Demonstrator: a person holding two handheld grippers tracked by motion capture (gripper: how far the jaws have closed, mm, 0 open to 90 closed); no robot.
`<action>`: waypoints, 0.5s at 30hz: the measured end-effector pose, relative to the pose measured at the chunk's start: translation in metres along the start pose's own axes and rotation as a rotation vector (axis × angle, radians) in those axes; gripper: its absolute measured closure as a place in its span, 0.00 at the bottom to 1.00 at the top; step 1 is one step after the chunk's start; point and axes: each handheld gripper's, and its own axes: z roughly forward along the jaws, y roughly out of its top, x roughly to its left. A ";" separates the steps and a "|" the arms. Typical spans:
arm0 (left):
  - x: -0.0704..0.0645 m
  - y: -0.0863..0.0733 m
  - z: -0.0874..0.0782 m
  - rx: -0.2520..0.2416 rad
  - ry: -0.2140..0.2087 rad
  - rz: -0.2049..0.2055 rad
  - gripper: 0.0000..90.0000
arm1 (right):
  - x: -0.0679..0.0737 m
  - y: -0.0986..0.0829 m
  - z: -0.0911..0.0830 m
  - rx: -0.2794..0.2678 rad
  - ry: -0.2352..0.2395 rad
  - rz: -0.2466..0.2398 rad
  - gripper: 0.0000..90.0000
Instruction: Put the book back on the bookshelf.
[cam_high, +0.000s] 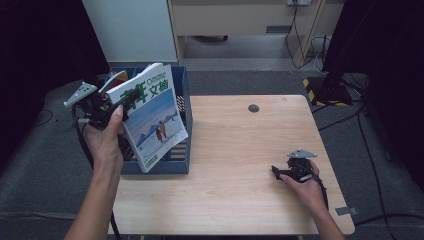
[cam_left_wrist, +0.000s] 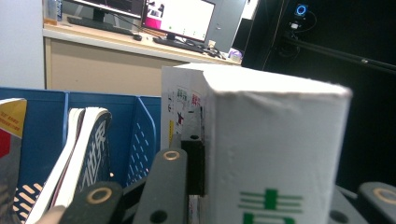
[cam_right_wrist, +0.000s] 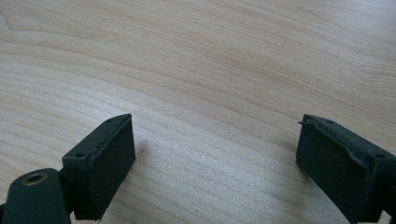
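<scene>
**Left tool grips a magazine above the blue file rack; right tool rests spread on the desk**

Nearest the person, the right tool (cam_high: 278, 172) lies low on the desk (cam_high: 235, 150), held in the right hand (cam_high: 307, 184) toward the front right part of the top. Its jaws stand wide apart with nothing between them; in the right gripper view the two black, matte, block-shaped pads (cam_right_wrist: 109, 163) sit just above bare wood. The desk top is pale, light-grained wood, smooth and rectangular, with a small dark round cap (cam_high: 254, 108) near its far edge.

Farther off on the left, the left hand (cam_high: 106, 137) raises the left tool (cam_high: 131, 97), which is pinched onto the upper corner of a magazine (cam_high: 152, 117). The magazine is held up and tilted, hanging over the blue file rack (cam_high: 181, 90) at the desk's left edge, its lower corner down by the rack's front. Its cover is glossy, with green characters on white at the top and a pale blue snowy scene with two small figures below. In the left gripper view the magazine's white page edges (cam_left_wrist: 275, 140) rise close between the jaws, slightly rough in texture, with green print low down.

The file rack is hard blue plastic, box-shaped with upright dividers and slotted walls (cam_left_wrist: 135, 144). Other magazines (cam_left_wrist: 84, 154) stand in its compartments, their spines curved and leaning.

Beyond the desk lie grey carpet (cam_high: 250, 80) and pale cabinets (cam_high: 240, 17).
</scene>
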 end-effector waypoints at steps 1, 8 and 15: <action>0.000 0.000 0.001 0.000 0.002 0.000 0.82 | 0.000 0.000 0.000 0.000 0.000 0.000 0.13; 0.001 -0.003 0.007 0.006 0.024 0.005 0.81 | 0.000 0.000 0.000 0.000 0.002 0.000 0.13; 0.004 -0.005 0.013 0.005 0.041 0.000 0.81 | 0.000 0.000 0.000 -0.002 0.001 0.000 0.13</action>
